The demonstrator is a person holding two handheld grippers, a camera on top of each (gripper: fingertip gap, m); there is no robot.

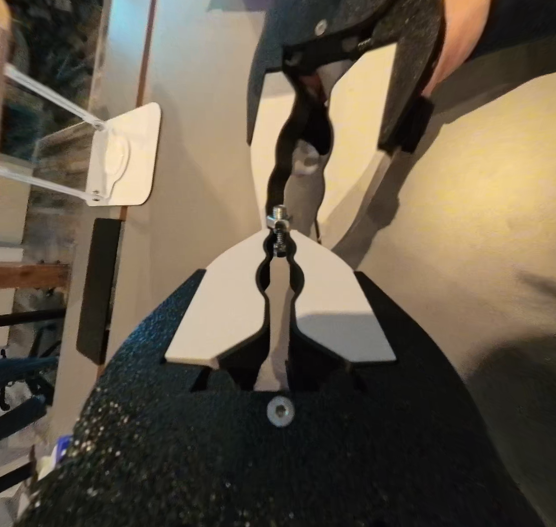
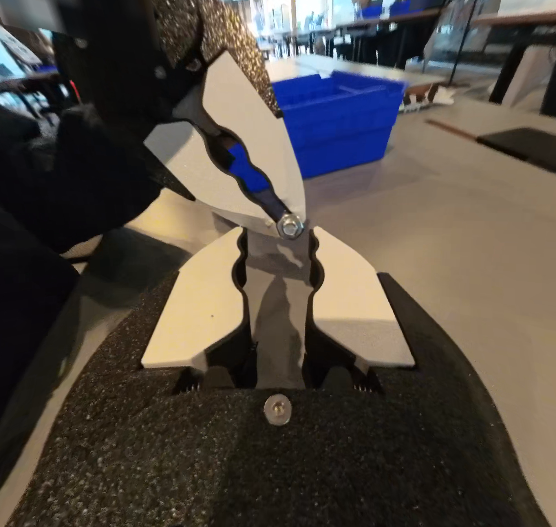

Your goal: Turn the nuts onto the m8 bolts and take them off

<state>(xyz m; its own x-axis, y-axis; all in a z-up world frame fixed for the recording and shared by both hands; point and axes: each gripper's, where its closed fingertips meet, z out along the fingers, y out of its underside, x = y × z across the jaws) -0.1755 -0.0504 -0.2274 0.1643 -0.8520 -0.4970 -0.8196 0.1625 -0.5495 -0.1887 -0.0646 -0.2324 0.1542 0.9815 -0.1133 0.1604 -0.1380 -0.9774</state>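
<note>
My left gripper [image 1: 279, 236] is shut on a silver bolt [image 1: 279, 243] and grips its lower part between the fingertips. A silver nut [image 1: 277, 219] sits on the thread just beyond the tips, with the bolt's end poking out past it. In the right wrist view the left gripper [image 2: 289, 213] comes in from the upper left, and the nut [image 2: 289, 226] faces the camera end-on. My right gripper [image 2: 278, 235] is open. Its fingers stand on either side of the nut and do not press on it. In the left wrist view, one dark finger [image 1: 281, 163] of the right gripper reaches down to the nut.
A blue bin [image 2: 337, 121] stands on the grey table [image 2: 421, 241] behind the grippers. A black mat [image 2: 523, 145] lies at the right. A clear stand with a white plate [image 1: 126, 154] and a black strip [image 1: 96, 290] are at the left. A person's arm [image 1: 457, 31] holds the right gripper.
</note>
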